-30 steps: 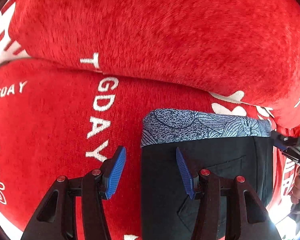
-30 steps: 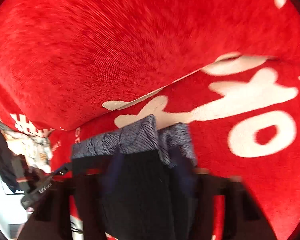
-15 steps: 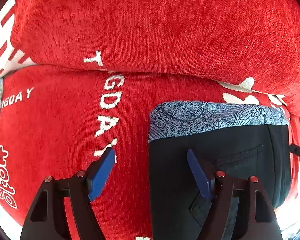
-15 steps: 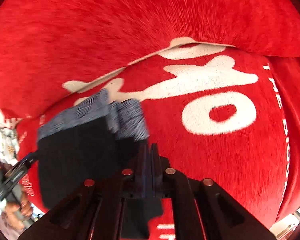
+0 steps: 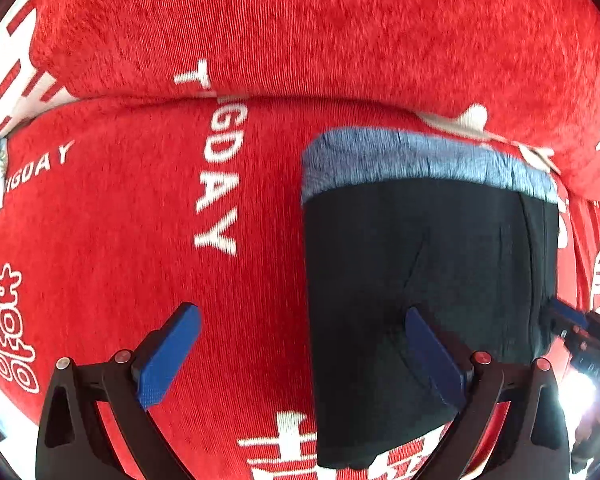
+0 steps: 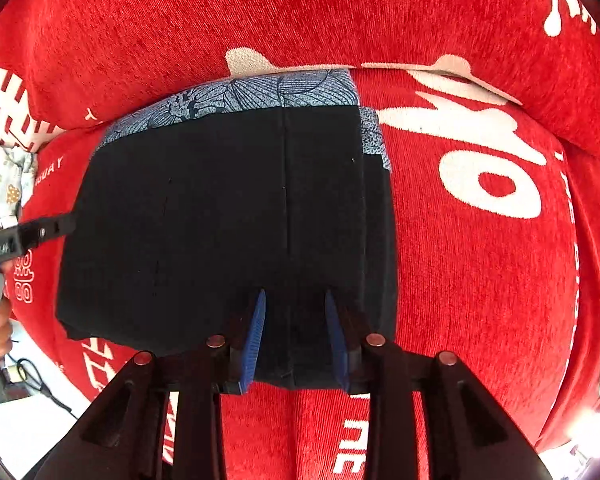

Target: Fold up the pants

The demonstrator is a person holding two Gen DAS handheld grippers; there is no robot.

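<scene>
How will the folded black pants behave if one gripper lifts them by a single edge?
The pants are soft layered cloth, so they will probably droop and unfold. They look light. The plush red cover likely grips them, so pushing may wrinkle them.

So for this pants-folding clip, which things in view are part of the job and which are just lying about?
Part of the job:
- pants, folded, flat on the red cover
- left claw, open
- right claw, part open over the pants' near edge

Lying about:
- red cover
- cushion
- pale cloth at the left edge

One pants (image 6: 228, 220), two hand-held grippers (image 5: 300, 360) (image 6: 294, 336)
</scene>
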